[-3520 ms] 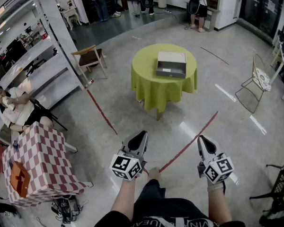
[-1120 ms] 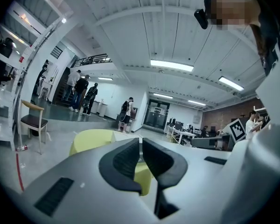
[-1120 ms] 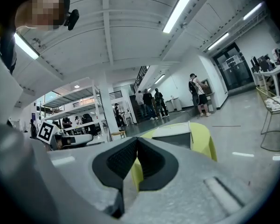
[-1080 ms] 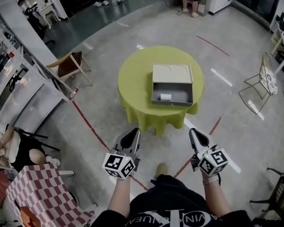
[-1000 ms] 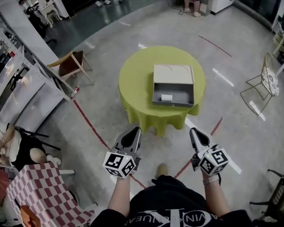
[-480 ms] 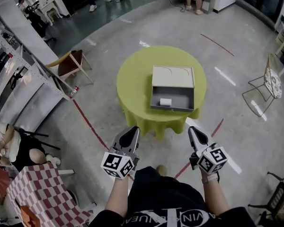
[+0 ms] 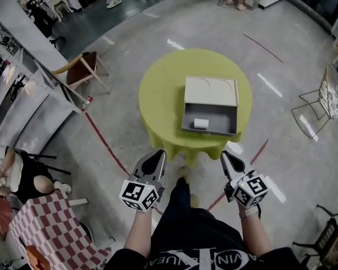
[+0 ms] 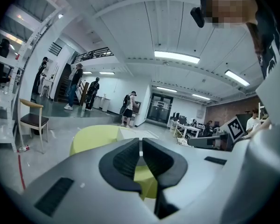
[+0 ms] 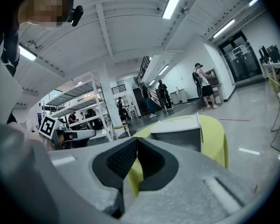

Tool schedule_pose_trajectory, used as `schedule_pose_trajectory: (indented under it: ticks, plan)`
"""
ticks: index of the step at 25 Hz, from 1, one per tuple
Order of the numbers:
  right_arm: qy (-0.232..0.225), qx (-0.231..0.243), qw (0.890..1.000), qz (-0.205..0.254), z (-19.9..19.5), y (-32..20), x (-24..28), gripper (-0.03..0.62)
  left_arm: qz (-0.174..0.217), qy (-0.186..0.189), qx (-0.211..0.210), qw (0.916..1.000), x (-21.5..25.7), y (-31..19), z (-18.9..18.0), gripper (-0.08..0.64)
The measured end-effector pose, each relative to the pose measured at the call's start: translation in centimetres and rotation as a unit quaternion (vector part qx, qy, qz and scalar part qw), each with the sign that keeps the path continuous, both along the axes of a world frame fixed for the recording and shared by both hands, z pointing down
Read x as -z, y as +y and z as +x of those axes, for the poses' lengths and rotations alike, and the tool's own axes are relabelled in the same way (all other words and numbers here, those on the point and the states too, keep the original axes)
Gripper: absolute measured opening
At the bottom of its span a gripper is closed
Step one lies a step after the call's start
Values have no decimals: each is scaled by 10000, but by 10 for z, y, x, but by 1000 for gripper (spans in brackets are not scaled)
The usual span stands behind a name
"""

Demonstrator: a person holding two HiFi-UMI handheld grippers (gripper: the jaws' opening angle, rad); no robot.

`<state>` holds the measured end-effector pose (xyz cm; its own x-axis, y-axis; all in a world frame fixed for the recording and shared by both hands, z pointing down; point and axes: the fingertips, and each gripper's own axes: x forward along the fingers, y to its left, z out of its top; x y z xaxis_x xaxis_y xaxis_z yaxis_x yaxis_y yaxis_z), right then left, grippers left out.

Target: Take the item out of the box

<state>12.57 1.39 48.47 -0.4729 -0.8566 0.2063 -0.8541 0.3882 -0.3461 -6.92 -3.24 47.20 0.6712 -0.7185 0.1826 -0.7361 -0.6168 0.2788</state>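
Observation:
An open grey box lies on a round table with a yellow-green cloth. Its lid is folded back on the far side. A small white item rests inside the box. Both grippers hang in the air short of the table's near edge, above the floor. My left gripper is shut and holds nothing. My right gripper is shut too and empty. In the right gripper view the box shows beyond the jaws; in the left gripper view only the table shows.
A wooden chair stands left of the table, and a wire chair at the right. White shelving runs along the left. A red line crosses the floor. A checked-cloth table sits bottom left. People stand far back.
The view has closed in on the table, which now lies just ahead of both grippers. The box's inside and the white item show more plainly. Both grippers stay shut.

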Motion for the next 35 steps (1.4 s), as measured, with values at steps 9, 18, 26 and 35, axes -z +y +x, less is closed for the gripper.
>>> schedule_pose_trajectory:
  ticks: [9, 18, 26, 35]
  plan:
    - [562, 474, 9971, -219, -6, -41, -4, 6, -97, 157, -224, 9996, -8, -47, 24, 23]
    - [1003, 968, 9878, -697, -15, -78, -24, 6, -234, 139, -403, 9988, -24, -88, 34, 23]
    - [1227, 1245, 9768, -1240, -19, -112, -41, 9, -298, 134, -691, 9971, -35, -123, 45, 23]
    - [1797, 1757, 9534, -1671, -28, -141, -59, 28, -371, -45, -841, 9958, -46, -144, 38, 23]
